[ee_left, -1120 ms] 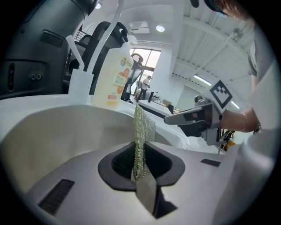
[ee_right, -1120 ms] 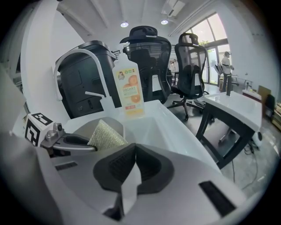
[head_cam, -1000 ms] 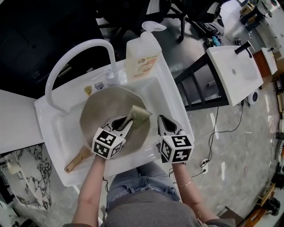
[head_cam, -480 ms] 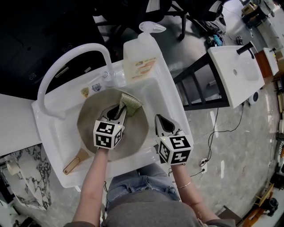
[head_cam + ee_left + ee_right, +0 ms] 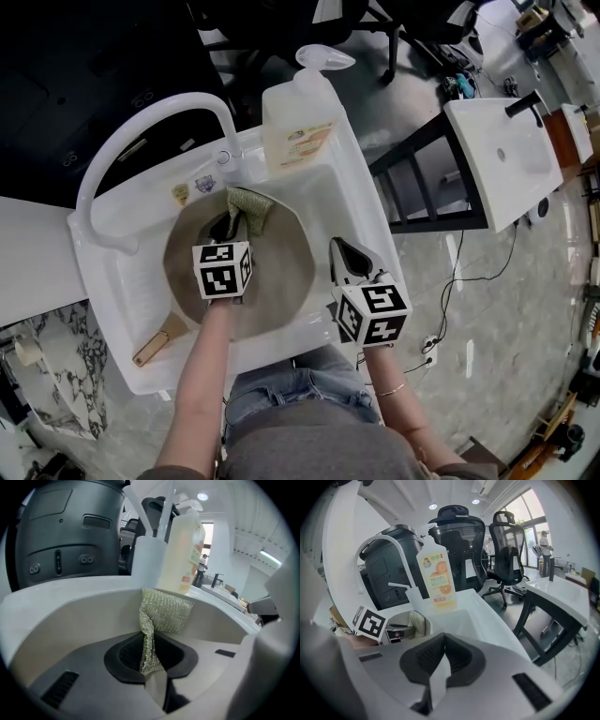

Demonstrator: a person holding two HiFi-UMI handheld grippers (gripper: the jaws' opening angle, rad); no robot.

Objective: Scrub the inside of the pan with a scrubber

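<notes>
Mesh scrubber [image 5: 247, 209] is being pinched by left gripper [image 5: 229, 224] at 12 o'clock of pan [image 5: 281, 272]. Right gripper [image 5: 340, 249] is hovering clenched, empty, at 3 o'clock.

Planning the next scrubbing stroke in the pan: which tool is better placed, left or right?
Left. The left tool is shut on the scrubber, which lies against the pan at its far wall. The right tool is shut, empty, over the sink rim outside it.

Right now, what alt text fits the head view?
The left gripper holds a scrubber at the far edge of a pan in a white sink. The right gripper, shut and empty, hovers beside the pan.
</notes>
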